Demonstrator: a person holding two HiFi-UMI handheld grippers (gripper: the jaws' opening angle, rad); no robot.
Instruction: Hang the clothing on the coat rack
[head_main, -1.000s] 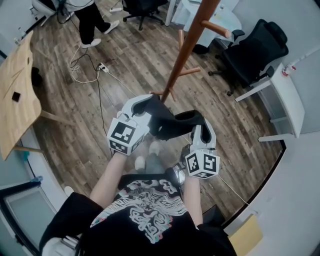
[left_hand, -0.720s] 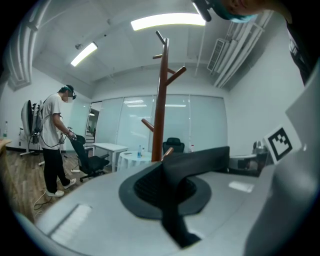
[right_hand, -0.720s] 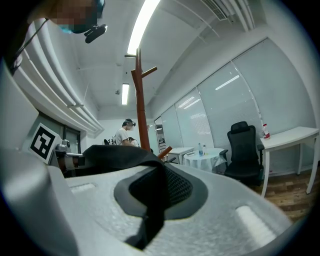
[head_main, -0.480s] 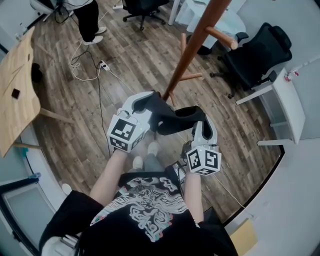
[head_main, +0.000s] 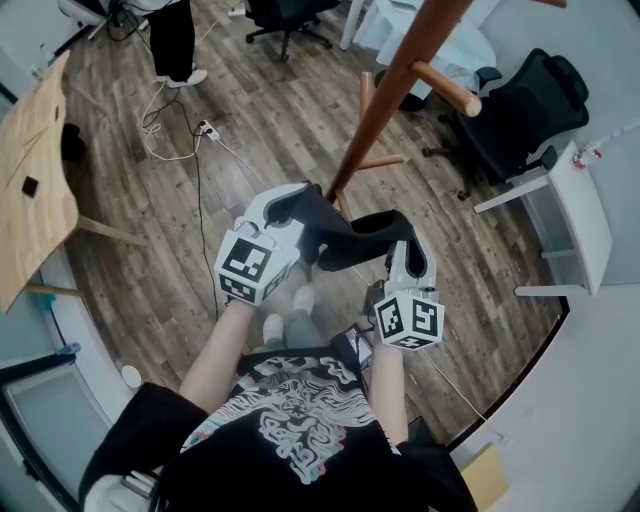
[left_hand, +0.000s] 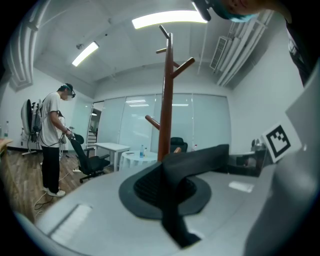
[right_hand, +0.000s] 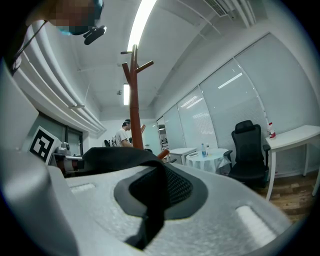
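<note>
Grippers, pair, hand-held, both clamping one garment

Hazards, as judged from where I am standing:
- Slipping: each gripper is pinching only a narrow fold, so the cloth may be pulling free if it snags on a peg (head_main: 447, 90)
- Missing: the garment (head_main: 345, 243) is spanning the two grippers as a strip with no open loop or collar showing. A peg may be catching only an edge, and the piece would likely be dropping to the floor once released
- Knocking: a gripper striking the pole could be rocking the rack (head_main: 388, 95)
- Tripping: a cable (head_main: 192, 150) is lying on the floor near the rack

Left gripper (head_main: 288, 207): its own view is showing the jaws squeezed together on a dark fold, pads biting the cloth, nothing else between them

Right gripper (head_main: 405, 245): likewise clenched on the other end of the same garment, a dark strip trailing out below the pads

Garment: dark, hanging between the two grippers in front of the person's chest, near the rack and not yet on any peg. Whether it is touching the pole, I cannot tell

Rack: wooden, upright, standing just beyond both grippers, pegs bare
</note>
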